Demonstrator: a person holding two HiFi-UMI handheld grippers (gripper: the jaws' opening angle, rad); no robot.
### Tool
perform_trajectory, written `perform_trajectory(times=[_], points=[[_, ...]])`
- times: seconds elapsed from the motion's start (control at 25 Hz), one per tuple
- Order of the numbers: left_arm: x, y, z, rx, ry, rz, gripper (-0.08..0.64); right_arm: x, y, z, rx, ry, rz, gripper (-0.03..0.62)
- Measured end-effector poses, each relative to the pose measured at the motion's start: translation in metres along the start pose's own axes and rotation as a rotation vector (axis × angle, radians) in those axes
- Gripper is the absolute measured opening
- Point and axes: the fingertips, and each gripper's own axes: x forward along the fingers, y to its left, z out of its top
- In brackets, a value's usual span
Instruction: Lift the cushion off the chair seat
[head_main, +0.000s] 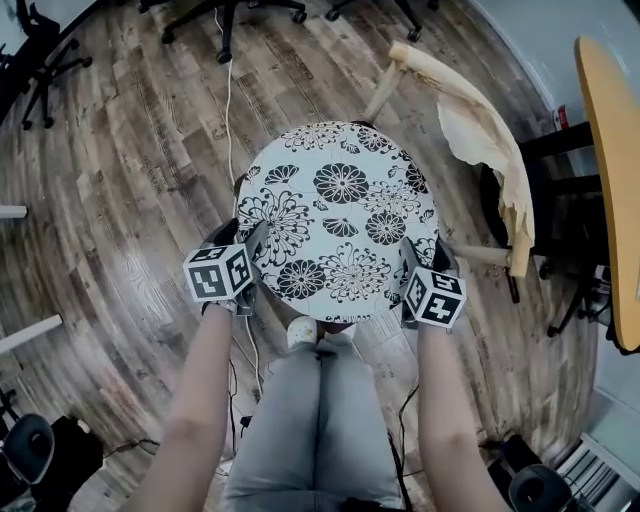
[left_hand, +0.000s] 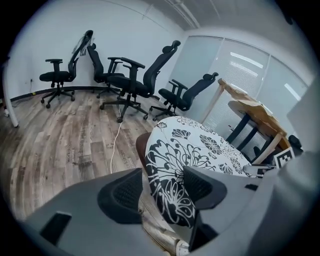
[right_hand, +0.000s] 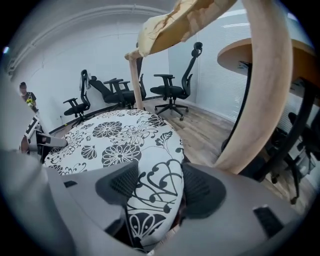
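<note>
A round white cushion (head_main: 335, 215) with black flowers lies on the seat of a wooden chair, whose back (head_main: 480, 130) stands to the right. My left gripper (head_main: 243, 238) is at the cushion's near-left rim and my right gripper (head_main: 425, 255) at its near-right rim. In the left gripper view the cushion's edge (left_hand: 172, 170) stands between the jaws of the left gripper (left_hand: 162, 192), with a gap at the left pad where the brown seat (left_hand: 142, 147) shows. In the right gripper view the cushion's rim (right_hand: 150, 195) fills the space between the jaws of the right gripper (right_hand: 157, 186). Both stand open.
The person's legs (head_main: 320, 420) are just in front of the chair. A white cable (head_main: 229, 100) runs over the wood floor. Black office chairs (left_hand: 135, 82) stand along the far wall. A yellow-topped table (head_main: 612, 180) is at the right, behind the chair back (right_hand: 265, 85).
</note>
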Motion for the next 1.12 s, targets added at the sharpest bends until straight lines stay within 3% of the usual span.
perform_trajectory(times=[0.08,0.2,0.28,0.36,0.84,1.12], points=[[-0.002,-0.004,0.000,0.014,-0.011,0.004,0.210,-0.003,0.002,0.002,-0.025,-0.008,-0.016,0.246],[-0.007,-0.006,0.004,0.055,-0.040,0.042,0.120,-0.009,0.002,0.008,-0.056,-0.034,-0.044,0.121],[-0.011,-0.009,0.009,0.077,-0.066,0.057,0.055,-0.014,0.004,0.013,-0.072,-0.052,-0.044,0.081],[-0.015,-0.014,0.013,0.100,-0.084,0.063,0.039,-0.019,0.007,0.017,-0.096,-0.071,-0.040,0.057],[-0.059,-0.042,0.024,0.142,-0.135,0.091,0.026,-0.064,0.023,0.047,-0.112,-0.163,0.025,0.041],[-0.082,-0.072,0.041,0.123,-0.141,0.087,0.026,-0.091,0.035,0.084,-0.198,-0.203,0.103,0.040]])
